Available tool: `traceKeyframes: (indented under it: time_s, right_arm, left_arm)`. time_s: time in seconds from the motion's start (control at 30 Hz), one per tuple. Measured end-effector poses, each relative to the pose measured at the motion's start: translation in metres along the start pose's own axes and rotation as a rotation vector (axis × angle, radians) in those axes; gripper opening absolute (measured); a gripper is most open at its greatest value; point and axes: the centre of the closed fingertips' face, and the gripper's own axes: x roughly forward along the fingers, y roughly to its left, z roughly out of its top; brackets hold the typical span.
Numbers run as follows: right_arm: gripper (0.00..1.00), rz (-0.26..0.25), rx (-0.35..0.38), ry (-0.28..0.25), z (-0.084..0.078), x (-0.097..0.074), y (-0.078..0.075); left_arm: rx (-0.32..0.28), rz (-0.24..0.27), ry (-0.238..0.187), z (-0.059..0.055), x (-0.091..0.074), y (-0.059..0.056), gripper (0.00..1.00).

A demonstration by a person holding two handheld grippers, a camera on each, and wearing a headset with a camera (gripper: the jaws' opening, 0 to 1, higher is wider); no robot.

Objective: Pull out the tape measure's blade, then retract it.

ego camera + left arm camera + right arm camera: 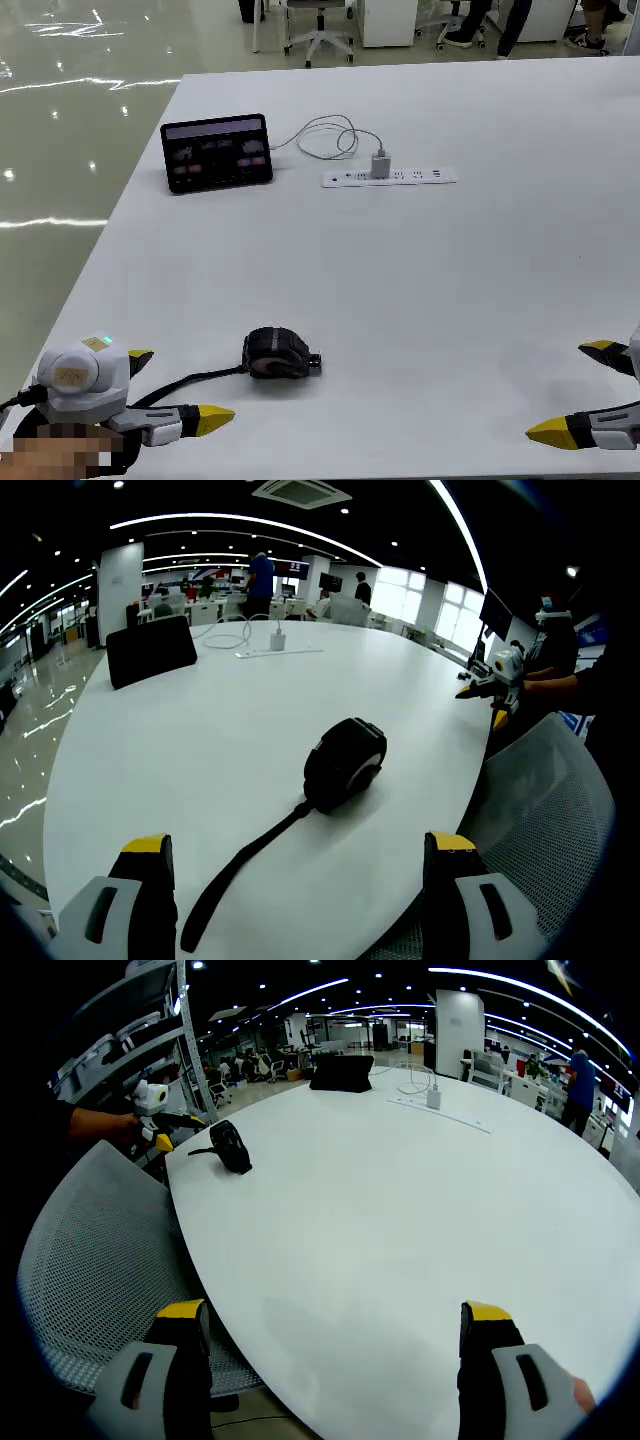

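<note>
Head view: tape measure (279,353) near left gripper (180,386).

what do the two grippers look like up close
The left gripper and right gripper match: each has two light grey jaws with black parts and a pointed yellow tip on each jaw.
</note>
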Motion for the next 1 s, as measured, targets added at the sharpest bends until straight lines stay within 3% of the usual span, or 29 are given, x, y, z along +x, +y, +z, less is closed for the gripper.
traceKeyframes:
  time_s: [0.47, 0.73, 1.0]
  right_arm:
    - [1.0, 0.0, -0.006, 0.005, -0.001, 0.0, -0.001]
    - [1.0, 0.0, -0.019, 0.002, 0.0, 0.001, -0.001]
    - [1.0, 0.005, -0.028, 0.001, 0.003, 0.004, 0.002]
  left_arm:
    - [0.003, 0.007, 0.008, -0.003, 0.001, 0.004, 1.0]
    - [0.012, 0.0, -0.01, -0.001, 0.005, 0.006, 1.0]
    - [0.025, -0.023, 0.012, -0.005, 0.01, 0.004, 1.0]
